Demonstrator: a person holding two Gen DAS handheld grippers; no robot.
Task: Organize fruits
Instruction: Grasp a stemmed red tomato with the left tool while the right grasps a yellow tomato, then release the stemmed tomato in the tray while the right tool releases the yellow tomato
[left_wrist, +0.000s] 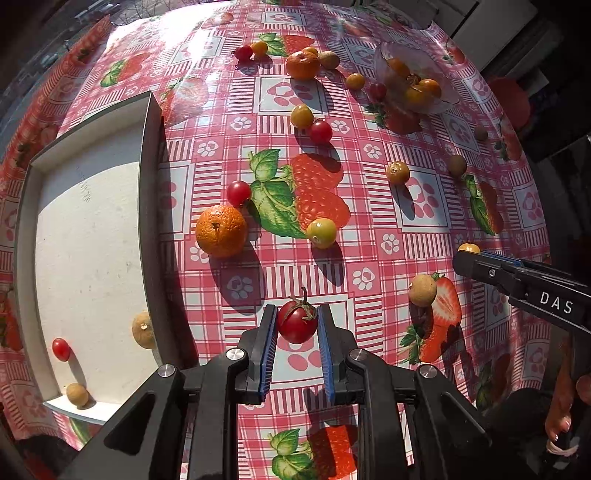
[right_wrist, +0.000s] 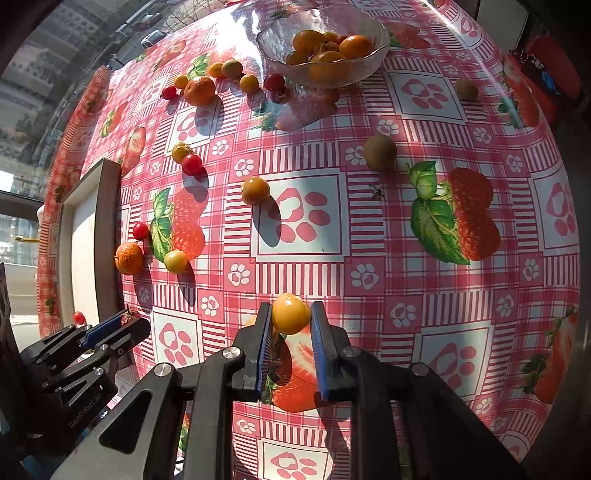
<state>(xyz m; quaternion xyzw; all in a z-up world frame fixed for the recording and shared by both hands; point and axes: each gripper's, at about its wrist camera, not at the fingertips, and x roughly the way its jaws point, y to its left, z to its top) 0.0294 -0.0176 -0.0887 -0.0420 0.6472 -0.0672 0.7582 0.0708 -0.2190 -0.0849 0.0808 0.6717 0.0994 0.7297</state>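
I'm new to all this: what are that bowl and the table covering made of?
The bowl looks like clear glass: see-through, rippled, glinting in the sun. The table covering seems glossy plastic or oilcloth: printed strawberries and paw prints, with bright glare.

Harsh sunlight, long dark shadows, glare on tablecloth, heavy fisheye-warped edges.

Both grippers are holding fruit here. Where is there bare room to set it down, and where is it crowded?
The white tray is mostly bare: only a red tomato and two tan fruits lie near its near end. The tablecloth right of the right gripper is also free. The patch between the tray and the glass bowl is crowded with scattered fruit.
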